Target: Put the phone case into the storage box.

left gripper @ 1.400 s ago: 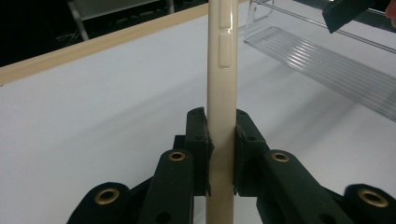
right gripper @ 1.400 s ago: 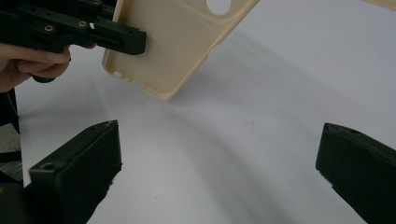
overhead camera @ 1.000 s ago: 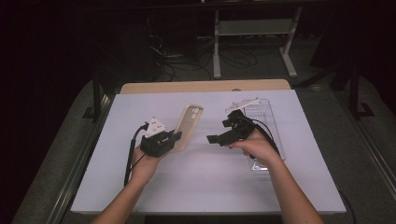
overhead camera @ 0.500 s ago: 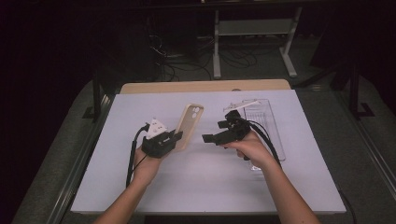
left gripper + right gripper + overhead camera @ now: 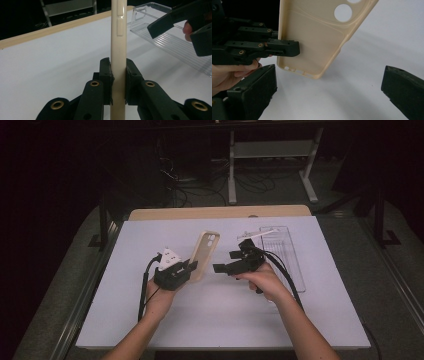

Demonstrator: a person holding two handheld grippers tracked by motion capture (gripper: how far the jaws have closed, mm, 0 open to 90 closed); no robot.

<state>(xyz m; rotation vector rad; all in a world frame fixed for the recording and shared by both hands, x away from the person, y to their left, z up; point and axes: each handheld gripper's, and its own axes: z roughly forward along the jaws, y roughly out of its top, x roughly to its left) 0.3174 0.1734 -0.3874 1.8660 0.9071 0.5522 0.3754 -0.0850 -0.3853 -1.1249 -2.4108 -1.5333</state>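
A beige phone case (image 5: pixel 204 254) is held up off the white table, clamped at its lower end by my left gripper (image 5: pixel 190 268), which is shut on it. In the left gripper view the phone case (image 5: pixel 118 37) stands edge-on between the two jaws of the left gripper (image 5: pixel 118 75). My right gripper (image 5: pixel 224 261) is open just to the right of the case, its jaws pointing at it. In the right gripper view the phone case (image 5: pixel 317 37) shows its hollow inside and camera hole, and the right gripper (image 5: pixel 329 85) has wide-spread jaws below it.
A clear plastic tray (image 5: pixel 284 251) lies on the white tabletop (image 5: pixel 210 320) behind and right of the right hand, also visible as the clear tray (image 5: pixel 172 37). A wooden board edge (image 5: pixel 220 212) runs along the far side. Dark floor with cables and a stand lies beyond.
My right gripper has moved left, away from the clear tray and toward the phone case. The left gripper has kept the case held up in about the same place.
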